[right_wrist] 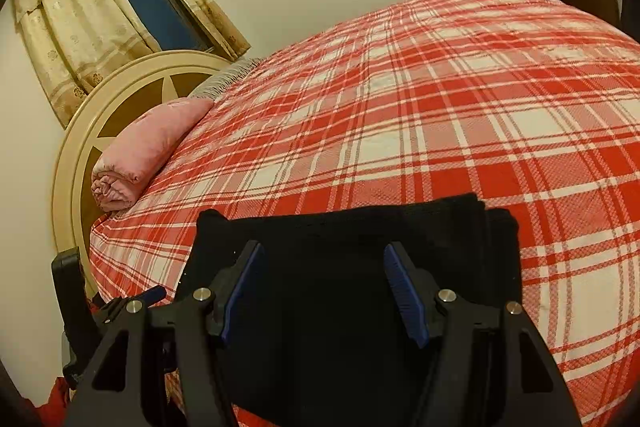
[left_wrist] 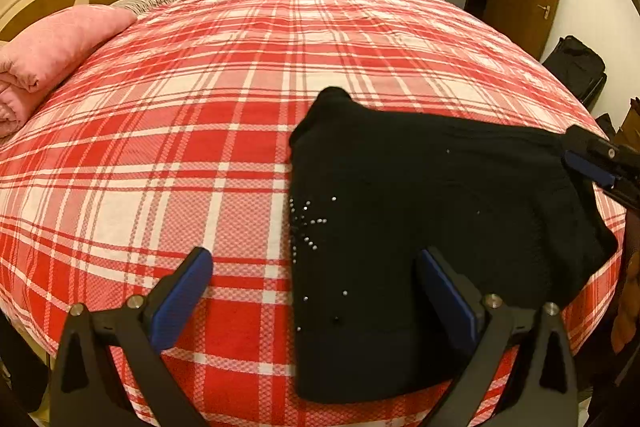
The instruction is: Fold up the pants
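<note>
The black pants (left_wrist: 420,227) lie on the red plaid bedspread (left_wrist: 180,147), close to its near edge and toward its right side as the left wrist view shows it, well apart from the pink rolled quilt (left_wrist: 48,55) at the headboard end. They are already a compact, stacked bundle: the right wrist view shows at least 2 layers at the far edge of the pants (right_wrist: 360,247), with a doubled fold line at their far right corner. A patch of small studs sits near the bundle's left edge.

The left gripper (left_wrist: 316,291) hovers over the near edge of the bed with its jaws spread wide; 1 blue pad stands above bare plaid, the other above the dark cloth, and nothing is pinched. The right gripper (right_wrist: 324,287) has its jaws spread too, over the middle of the bundle, with no cloth between the pads. In the left wrist view it (left_wrist: 600,167) sits at the bundle's far right corner.

Judging from this, most of the folding looks done. The outline is still uneven: 1 corner pokes up toward the middle of the bed and the right side slopes toward the bed's edge. What is left is probably 1 last fold or a squaring-up of the edges.
</note>
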Available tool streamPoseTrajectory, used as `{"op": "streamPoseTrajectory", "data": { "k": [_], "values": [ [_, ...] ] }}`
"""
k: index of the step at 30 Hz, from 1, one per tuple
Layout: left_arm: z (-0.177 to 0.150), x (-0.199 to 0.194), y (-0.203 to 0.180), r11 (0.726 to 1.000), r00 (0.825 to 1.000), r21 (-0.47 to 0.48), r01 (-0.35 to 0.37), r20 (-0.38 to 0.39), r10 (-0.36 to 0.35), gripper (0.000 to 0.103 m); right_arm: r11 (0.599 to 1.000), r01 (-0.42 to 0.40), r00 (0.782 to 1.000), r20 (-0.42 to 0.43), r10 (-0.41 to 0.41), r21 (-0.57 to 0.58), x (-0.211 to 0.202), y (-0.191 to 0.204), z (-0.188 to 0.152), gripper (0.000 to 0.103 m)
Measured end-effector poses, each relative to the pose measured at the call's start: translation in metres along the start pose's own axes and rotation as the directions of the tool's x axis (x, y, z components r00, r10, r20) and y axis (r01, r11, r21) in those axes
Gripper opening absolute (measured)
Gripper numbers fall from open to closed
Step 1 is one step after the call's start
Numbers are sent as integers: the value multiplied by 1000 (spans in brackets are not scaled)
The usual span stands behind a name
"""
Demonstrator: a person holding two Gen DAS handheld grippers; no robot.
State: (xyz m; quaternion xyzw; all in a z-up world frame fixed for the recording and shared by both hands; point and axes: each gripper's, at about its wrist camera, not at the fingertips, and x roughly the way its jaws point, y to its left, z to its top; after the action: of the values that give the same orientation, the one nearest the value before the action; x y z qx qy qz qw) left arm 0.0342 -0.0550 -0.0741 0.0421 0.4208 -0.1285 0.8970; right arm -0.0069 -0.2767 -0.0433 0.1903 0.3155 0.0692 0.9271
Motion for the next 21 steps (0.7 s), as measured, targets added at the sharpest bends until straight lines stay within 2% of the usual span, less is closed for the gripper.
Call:
{"op": "streamPoseTrajectory", "data": {
  "k": [6, 10, 12, 17, 21],
  "values": [
    [-2, 1, 2, 999, 1000, -25, 20, -9, -21, 103, 994, 110, 992, 62, -111, 17, -30, -22, -4, 64],
    [-1, -1, 5, 998, 999, -33, 48, -13, -48, 103, 983, 173, 983, 52, -176, 64, -50, -48, -13, 62],
    [2, -6, 2, 999, 999, -3, 36, 11, -36, 103, 975, 203, 977, 42, -207, 86, -60, -60, -21, 60],
    [11, -23, -19, 996, 995, 94, 6, 101, -16, 102, 967, 215, 975, 33, -221, 140, -67, -79, -33, 60],
    [21, -34, -32, 991, 987, 131, 40, 147, -59, 102, 968, 195, 976, 61, -207, 155, -73, -82, -30, 60]
  ]
}}
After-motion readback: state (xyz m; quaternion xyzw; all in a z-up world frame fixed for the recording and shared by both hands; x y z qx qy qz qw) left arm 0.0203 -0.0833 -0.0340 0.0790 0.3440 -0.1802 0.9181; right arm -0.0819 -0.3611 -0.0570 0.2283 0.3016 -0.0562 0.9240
